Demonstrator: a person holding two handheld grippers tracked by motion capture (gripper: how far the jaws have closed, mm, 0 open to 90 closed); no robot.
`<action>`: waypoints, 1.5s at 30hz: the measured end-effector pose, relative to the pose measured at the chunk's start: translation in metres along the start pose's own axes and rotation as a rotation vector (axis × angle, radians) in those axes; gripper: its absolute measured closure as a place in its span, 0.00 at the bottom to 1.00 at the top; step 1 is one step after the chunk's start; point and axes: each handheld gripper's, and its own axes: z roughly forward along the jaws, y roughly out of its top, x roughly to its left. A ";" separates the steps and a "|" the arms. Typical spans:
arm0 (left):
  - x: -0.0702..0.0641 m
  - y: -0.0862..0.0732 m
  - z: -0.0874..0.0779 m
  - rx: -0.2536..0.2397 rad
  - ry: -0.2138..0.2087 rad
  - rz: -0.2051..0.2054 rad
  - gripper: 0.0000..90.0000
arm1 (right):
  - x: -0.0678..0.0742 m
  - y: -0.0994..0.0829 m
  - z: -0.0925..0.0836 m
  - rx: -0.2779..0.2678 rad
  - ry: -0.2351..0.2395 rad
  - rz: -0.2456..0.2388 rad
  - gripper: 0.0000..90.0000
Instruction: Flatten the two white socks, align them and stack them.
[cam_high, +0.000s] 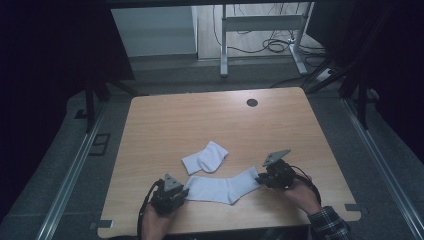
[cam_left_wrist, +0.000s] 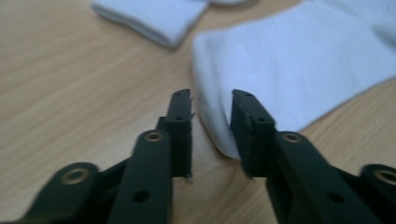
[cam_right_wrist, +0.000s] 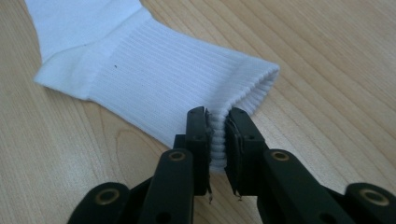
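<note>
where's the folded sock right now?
In the high view the folded sock lies on the table, just beyond the flat sock stretched between the left gripper and right gripper.

A folded sock (cam_high: 205, 157) is seen near the table's (cam_high: 165, 120) middle. A round hole (cam_high: 252, 102) is cut near the far edge. A desk frame (cam_high: 260, 30) and cables (cam_high: 272, 45) are seen on the floor beyond.
</note>
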 end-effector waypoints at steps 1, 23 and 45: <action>0.002 0.002 -0.002 -0.013 0.004 -0.006 0.74 | 0.000 0.000 0.000 0.000 0.000 0.000 0.84; 0.020 0.086 0.036 -0.050 -0.082 -0.026 0.73 | -0.046 -0.020 -0.020 -0.117 -0.166 0.090 0.67; 0.016 0.113 0.077 0.012 -0.053 -0.043 0.92 | -0.051 -0.026 -0.011 -0.066 -0.183 0.057 0.65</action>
